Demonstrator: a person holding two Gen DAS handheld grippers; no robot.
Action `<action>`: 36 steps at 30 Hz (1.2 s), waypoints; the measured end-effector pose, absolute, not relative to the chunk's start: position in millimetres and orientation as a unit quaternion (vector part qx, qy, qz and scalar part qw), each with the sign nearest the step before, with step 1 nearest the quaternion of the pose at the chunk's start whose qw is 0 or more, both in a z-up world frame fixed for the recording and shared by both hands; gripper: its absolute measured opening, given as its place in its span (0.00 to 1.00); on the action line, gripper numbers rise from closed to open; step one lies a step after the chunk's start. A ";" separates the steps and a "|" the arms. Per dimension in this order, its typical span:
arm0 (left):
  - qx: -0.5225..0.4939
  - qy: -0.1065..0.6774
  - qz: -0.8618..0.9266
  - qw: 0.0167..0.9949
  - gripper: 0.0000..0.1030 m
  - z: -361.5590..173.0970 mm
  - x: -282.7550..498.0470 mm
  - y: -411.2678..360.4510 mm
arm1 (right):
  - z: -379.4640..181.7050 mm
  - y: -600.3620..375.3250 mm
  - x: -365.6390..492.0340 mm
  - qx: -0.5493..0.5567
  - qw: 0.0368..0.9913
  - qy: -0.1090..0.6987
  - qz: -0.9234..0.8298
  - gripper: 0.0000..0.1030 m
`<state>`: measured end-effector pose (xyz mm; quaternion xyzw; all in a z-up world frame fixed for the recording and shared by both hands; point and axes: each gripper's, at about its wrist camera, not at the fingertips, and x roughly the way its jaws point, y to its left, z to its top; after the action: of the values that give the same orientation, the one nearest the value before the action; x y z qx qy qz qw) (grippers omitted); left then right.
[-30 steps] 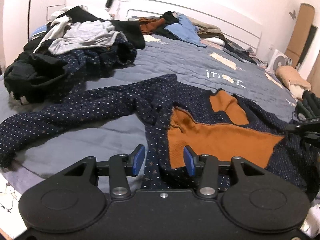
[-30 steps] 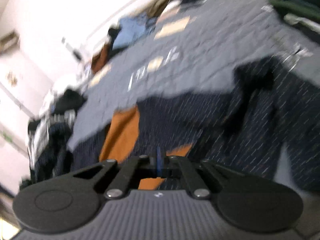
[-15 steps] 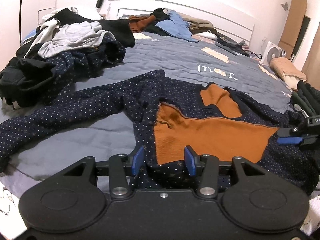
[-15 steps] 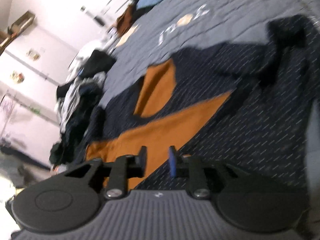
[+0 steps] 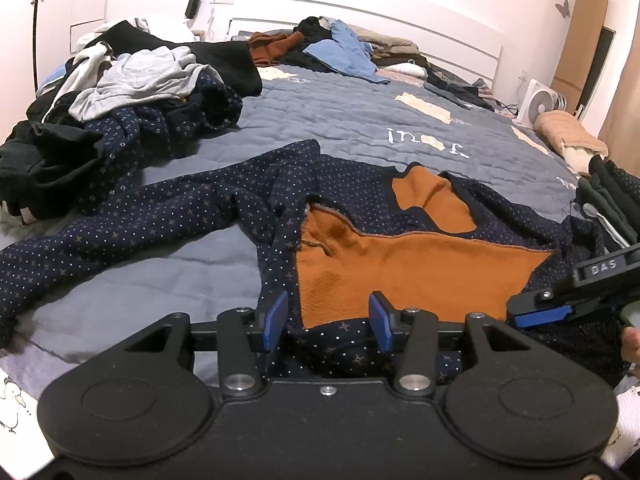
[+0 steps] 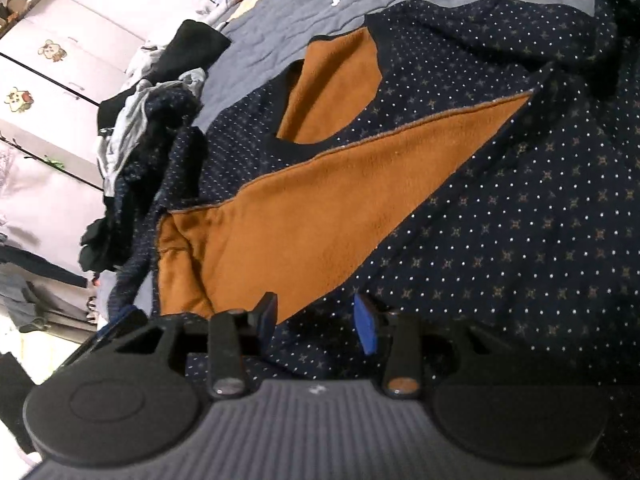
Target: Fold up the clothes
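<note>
- Your left tongs (image 5: 327,322) stand partly apart, straddling the near hem of the navy dotted top with its orange fleece lining (image 5: 400,264); the blue pads don't visibly pinch cloth.
- Your right tongs (image 6: 316,322) are opening over the same hem, fabric beneath them, not clamped.
- The top lies spread on the grey quilted bed (image 5: 340,120), just ahead of both tongs, hem turned back, likely to flatten it for folding.
- Its body runs away from you, neckline far; one sleeve (image 5: 120,224) trails left of the left tongs.
</note>
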<state>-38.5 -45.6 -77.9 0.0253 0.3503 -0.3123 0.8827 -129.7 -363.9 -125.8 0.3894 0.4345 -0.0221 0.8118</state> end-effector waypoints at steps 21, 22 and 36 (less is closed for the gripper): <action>0.034 0.347 -0.309 0.885 0.47 -79.5 -35.8 -43.2 | -92.1 -435.1 -158.2 0.462 0.838 0.261 -0.122 0.02; 0.035 0.348 -0.312 0.884 0.47 -80.3 -35.7 -44.2 | -91.6 -440.7 -160.3 0.467 0.837 0.253 -0.130 0.02; 0.152 0.345 -0.333 0.864 0.47 -106.0 -22.3 -87.0 | -98.2 -453.7 -164.0 0.469 0.833 0.256 -0.142 0.02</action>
<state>-22.3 -87.0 -106.0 0.1524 0.3455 -0.3329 0.8640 -164.0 -453.7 -98.2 0.4689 0.2556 -0.1420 0.8335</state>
